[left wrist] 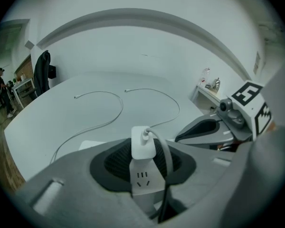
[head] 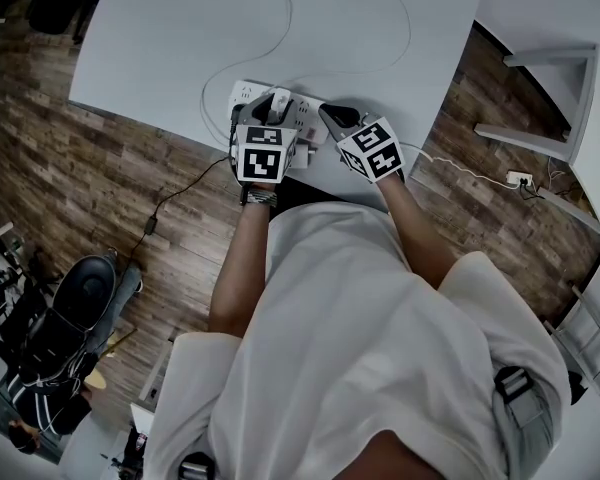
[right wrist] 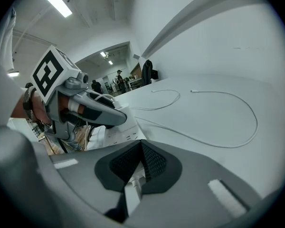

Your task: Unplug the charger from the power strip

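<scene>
The white power strip (head: 248, 95) lies along the white table's (head: 180, 38) near edge. A white charger (left wrist: 143, 144) stands plugged into the power strip (left wrist: 142, 180), with a thin cable leaving its top. My left gripper (head: 272, 110) reaches down over it, and its black pads (left wrist: 115, 161) sit shut on the charger's two sides. My right gripper (head: 332, 116) is at the strip's right end. In the right gripper view its pads (right wrist: 154, 161) meet in a narrow V, closed on a thin white part of the strip's end (right wrist: 132, 194).
Two thin white cables (head: 280, 28) loop loosely across the table beyond the strip. A black cord (head: 170, 196) hangs off the near edge to the wooden floor. A white shelf unit (head: 570, 98) and a floor socket (head: 520, 179) are at the right.
</scene>
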The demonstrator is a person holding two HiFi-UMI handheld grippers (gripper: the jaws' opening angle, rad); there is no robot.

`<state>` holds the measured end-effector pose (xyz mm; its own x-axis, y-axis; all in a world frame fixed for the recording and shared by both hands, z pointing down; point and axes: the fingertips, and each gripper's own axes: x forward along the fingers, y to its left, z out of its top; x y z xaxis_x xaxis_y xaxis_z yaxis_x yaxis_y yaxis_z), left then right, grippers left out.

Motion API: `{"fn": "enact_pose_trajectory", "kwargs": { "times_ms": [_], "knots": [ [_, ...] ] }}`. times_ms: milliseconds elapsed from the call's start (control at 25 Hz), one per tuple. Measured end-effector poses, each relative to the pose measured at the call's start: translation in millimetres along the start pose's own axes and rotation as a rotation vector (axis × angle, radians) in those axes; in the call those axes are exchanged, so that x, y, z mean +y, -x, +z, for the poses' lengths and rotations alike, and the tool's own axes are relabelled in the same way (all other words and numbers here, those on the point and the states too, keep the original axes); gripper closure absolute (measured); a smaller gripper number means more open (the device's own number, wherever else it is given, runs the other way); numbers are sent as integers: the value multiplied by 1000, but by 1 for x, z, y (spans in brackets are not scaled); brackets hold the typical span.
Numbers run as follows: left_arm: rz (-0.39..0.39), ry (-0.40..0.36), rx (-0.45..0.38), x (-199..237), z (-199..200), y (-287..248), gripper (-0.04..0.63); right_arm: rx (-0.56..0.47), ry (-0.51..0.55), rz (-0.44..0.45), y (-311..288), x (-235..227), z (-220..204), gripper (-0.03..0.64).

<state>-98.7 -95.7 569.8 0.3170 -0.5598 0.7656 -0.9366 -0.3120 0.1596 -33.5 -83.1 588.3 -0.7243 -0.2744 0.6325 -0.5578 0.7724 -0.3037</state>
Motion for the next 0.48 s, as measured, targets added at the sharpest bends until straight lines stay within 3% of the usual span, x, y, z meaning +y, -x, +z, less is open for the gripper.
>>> {"fn": "enact_pose_trajectory", "kwargs": {
  "times_ms": [160,480],
  "knots": [
    [-6,-6,-5,-4,-2,1,453,-6,0,-3,2,1,-4,615],
    [36,-133,16,-3,2,2,451,-5,-10,-5,1,2,1,615]
  ]
}}
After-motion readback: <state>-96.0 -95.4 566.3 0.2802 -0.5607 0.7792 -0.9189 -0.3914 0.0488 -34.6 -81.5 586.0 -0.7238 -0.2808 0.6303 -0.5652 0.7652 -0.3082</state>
